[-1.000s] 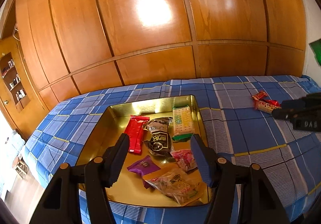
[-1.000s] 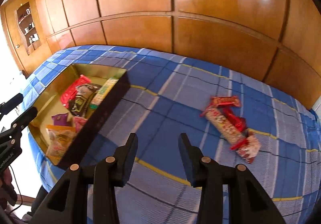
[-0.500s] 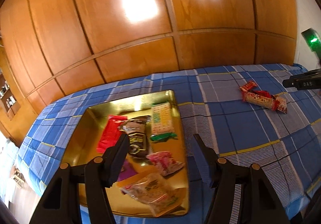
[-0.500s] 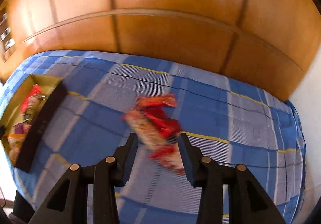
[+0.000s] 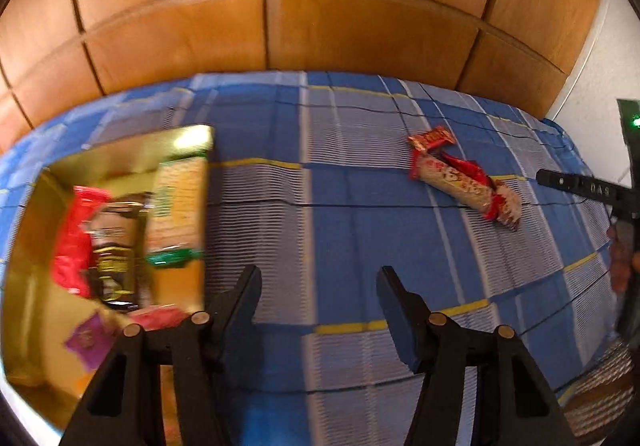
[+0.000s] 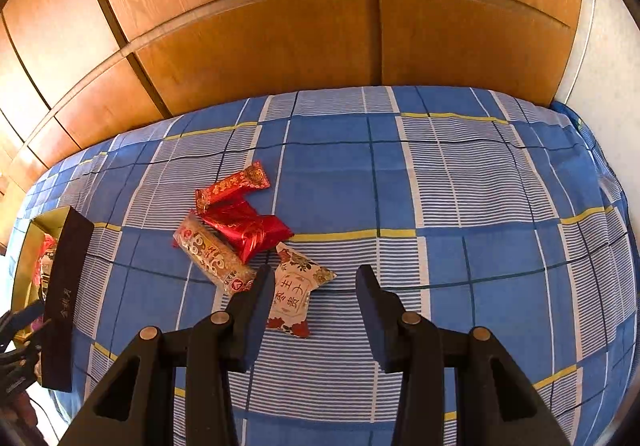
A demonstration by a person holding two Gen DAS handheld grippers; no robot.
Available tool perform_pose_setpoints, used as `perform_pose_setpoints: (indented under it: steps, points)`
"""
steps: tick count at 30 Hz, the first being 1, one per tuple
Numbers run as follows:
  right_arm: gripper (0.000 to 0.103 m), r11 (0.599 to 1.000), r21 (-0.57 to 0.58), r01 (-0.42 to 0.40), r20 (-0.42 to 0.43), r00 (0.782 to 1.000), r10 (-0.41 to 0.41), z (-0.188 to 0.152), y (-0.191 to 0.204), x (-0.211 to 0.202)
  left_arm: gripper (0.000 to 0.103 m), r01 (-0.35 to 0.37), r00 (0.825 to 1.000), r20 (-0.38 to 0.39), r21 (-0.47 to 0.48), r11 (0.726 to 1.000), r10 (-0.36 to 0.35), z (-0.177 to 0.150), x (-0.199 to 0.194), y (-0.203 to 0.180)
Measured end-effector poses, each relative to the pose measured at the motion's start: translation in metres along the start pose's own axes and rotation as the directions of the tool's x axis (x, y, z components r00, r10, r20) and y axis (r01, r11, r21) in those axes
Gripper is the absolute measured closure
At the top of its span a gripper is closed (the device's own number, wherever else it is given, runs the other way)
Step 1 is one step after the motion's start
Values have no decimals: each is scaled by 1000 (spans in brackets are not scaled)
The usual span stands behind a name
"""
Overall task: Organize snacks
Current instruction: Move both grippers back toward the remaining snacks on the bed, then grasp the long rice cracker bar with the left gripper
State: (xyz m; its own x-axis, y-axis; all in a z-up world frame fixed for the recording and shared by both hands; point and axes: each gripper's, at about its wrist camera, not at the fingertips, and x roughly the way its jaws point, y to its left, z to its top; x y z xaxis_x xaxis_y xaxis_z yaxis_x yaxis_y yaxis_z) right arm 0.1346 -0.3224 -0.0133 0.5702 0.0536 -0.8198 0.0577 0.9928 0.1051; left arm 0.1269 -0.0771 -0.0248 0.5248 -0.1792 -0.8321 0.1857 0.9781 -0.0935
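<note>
A gold tray (image 5: 32,310) on the left of the blue checked cloth holds several snack packets, among them a red one (image 5: 74,242), a dark one (image 5: 114,246) and a green-ended cracker pack (image 5: 178,214). A loose pile lies on the cloth: a long cracker roll (image 6: 214,254), a red foil packet (image 6: 250,226), a red printed bar (image 6: 232,186) and a white flowered packet (image 6: 296,296). My right gripper (image 6: 312,306) is open, hovering just over the white packet. My left gripper (image 5: 318,302) is open and empty over bare cloth right of the tray. The pile also shows in the left wrist view (image 5: 460,178).
A wooden panelled wall (image 6: 320,26) runs behind the cloth. The tray's dark outer side (image 6: 64,298) shows at the left of the right wrist view. The right gripper's body (image 5: 592,192) enters the left wrist view at the right edge. A white wall (image 5: 600,86) is at far right.
Both grippers swung right. The tray slid to the left of the left wrist view. The right gripper came in over the snack pile, with the white packet now between its fingers' line.
</note>
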Motion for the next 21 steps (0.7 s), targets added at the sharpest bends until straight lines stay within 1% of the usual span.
perform_pose_setpoints:
  steps: [4,6,9,12,17,18,19,20,21]
  points:
    - [60,999,40,-6,-13,1000,7,4,-6,2,48,42,999,-32,11,999,-42,14,20,-22]
    - [60,998,56,-10,-13,1000,10,5,-8,2,48,74,996,-53,6,997,-73,23,30,-33]
    - [60,997,70,-14,-18,1000,15,6,-10,1,48,130,986,-98,-43,991,-133,38,50,-48]
    - [60,997,77,-21,-13,1000,22,7,-10,0,49,152,978,-130,-91,984,-163,51,70,-66]
    - [60,995,97,-30,-15,999,31,7,-13,0,46,148,970,-167,-180,972,-179,73,100,-86]
    - [60,995,99,-31,-16,999,33,7,-13,1,45,148,968,-169,-202,968,-183,78,106,-91]
    - [60,995,99,-31,-16,999,33,7,-13,0,39,147,968,-170,-214,966,-185,81,111,-93]
    - [60,995,99,-34,-16,999,36,8,-13,0,37,137,968,-174,-227,964,-179,84,116,-95]
    - [60,995,98,-37,-15,999,38,8,-12,0,37,125,968,-181,-241,962,-171,88,122,-97]
